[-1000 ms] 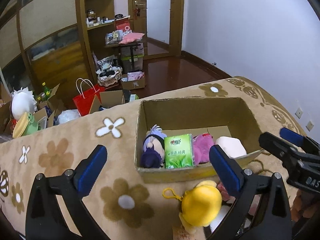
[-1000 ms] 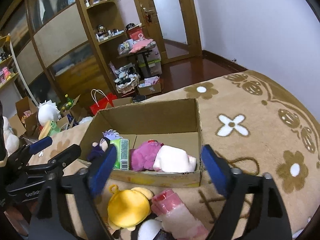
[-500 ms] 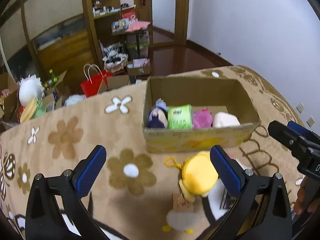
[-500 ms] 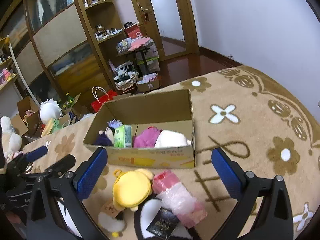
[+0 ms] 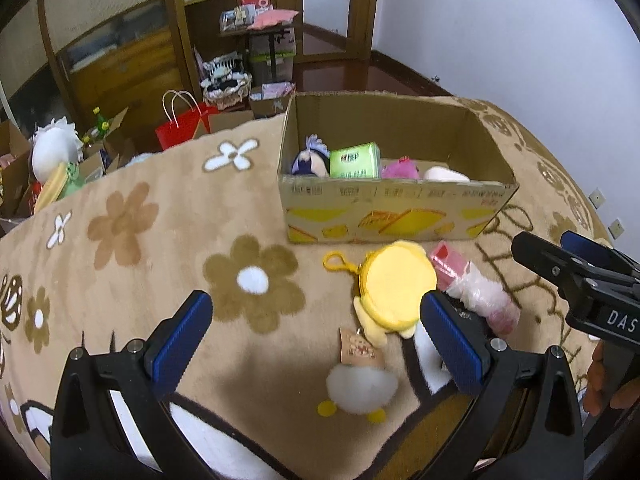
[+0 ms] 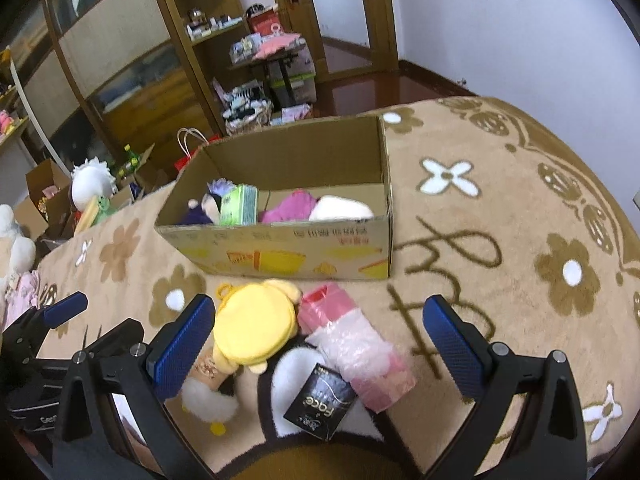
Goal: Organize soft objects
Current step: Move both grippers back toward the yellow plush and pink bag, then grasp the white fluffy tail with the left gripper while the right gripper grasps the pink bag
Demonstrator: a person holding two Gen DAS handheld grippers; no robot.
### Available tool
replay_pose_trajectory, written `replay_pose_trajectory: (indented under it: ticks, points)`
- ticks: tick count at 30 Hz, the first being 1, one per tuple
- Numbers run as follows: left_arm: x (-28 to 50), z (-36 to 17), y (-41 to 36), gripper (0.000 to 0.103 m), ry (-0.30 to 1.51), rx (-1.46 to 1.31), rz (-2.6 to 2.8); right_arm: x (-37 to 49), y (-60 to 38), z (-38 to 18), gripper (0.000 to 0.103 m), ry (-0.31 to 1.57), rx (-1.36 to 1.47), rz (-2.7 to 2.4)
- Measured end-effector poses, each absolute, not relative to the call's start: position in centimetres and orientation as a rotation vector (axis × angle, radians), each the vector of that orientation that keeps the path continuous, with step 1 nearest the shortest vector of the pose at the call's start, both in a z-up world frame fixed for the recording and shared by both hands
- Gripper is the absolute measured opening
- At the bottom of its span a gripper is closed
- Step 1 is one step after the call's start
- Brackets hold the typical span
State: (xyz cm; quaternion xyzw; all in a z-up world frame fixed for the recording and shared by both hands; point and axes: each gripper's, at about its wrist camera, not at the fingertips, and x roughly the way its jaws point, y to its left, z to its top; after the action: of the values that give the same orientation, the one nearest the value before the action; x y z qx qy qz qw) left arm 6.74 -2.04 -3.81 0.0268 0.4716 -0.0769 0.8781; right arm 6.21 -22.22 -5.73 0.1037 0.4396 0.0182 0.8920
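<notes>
A cardboard box stands on the flowered blanket and holds a purple-haired doll, a green tissue pack, a pink plush and a white soft thing. In front of it lie a yellow plush, a pink wrapped pack, a white fluffy toy and a black packet. My left gripper is open and empty, just left of the yellow plush. My right gripper is open and empty above the pink pack.
The blanket's far edge drops to a wooden floor with a red bag, cartons, a shelf unit and a small table. Plush toys sit at the left. A white wall is at the right.
Both grippers have pulled back and lowered from over the box. The box now looks farther off and the loose items in front of it sit between the fingers.
</notes>
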Motion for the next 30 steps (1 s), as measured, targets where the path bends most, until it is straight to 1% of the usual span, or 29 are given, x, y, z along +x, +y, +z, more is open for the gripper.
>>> replay_pose_trajectory:
  ticks: [9,30]
  points:
    - [6.9,-8.4,-3.1,0.102,1.104,0.093,-0.173,7.3,-22.4,-9.4,0.103,1.074,0.223,0.008]
    - [8.6,-13.9,-4.2,0.102,1.29,0.079,-0.205,10.2,-21.7,-15.9,0.103,1.247,0.186,-0.003]
